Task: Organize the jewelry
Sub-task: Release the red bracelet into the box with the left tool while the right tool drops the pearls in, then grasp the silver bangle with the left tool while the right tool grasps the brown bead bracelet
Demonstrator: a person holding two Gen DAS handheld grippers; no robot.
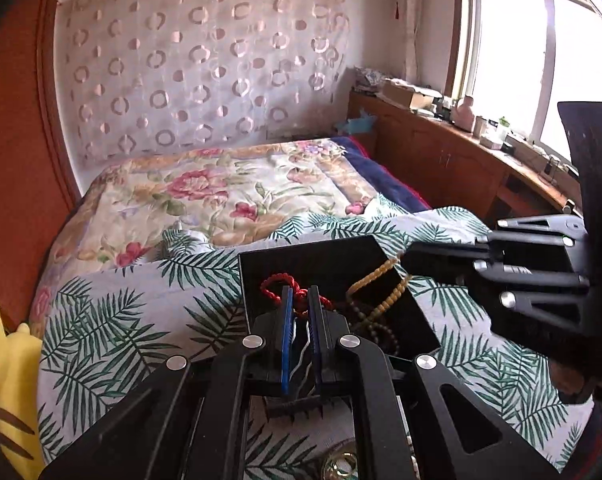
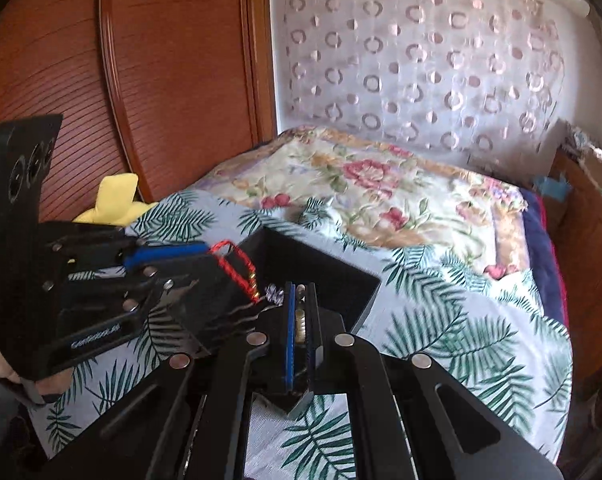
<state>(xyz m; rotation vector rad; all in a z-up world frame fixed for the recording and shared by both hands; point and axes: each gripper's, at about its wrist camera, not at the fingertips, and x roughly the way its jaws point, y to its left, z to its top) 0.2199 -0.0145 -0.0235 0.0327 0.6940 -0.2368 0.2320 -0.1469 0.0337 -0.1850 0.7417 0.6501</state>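
A black open box (image 1: 301, 264) lies on the palm-leaf cloth on the bed. My left gripper (image 1: 299, 292) is shut on a red cord bracelet (image 1: 275, 282) and holds it over the box's near edge. My right gripper (image 1: 411, 254) comes in from the right, shut on a yellow bead strand (image 1: 381, 276) that trails down into the box onto dark beads (image 1: 367, 322). In the right wrist view my right gripper (image 2: 299, 290) pinches yellow beads (image 2: 300, 320) above the box (image 2: 365, 300), and my left gripper (image 2: 211, 256) dangles the red cord (image 2: 237, 268) at the box's left rim.
A floral quilt (image 1: 221, 192) covers the bed beyond the box. A yellow plush toy (image 1: 5, 380) sits by the wooden headboard (image 2: 161, 80). A wooden cabinet (image 1: 441, 152) with clutter runs under the window. A gold trinket (image 1: 339, 468) lies on the cloth near me.
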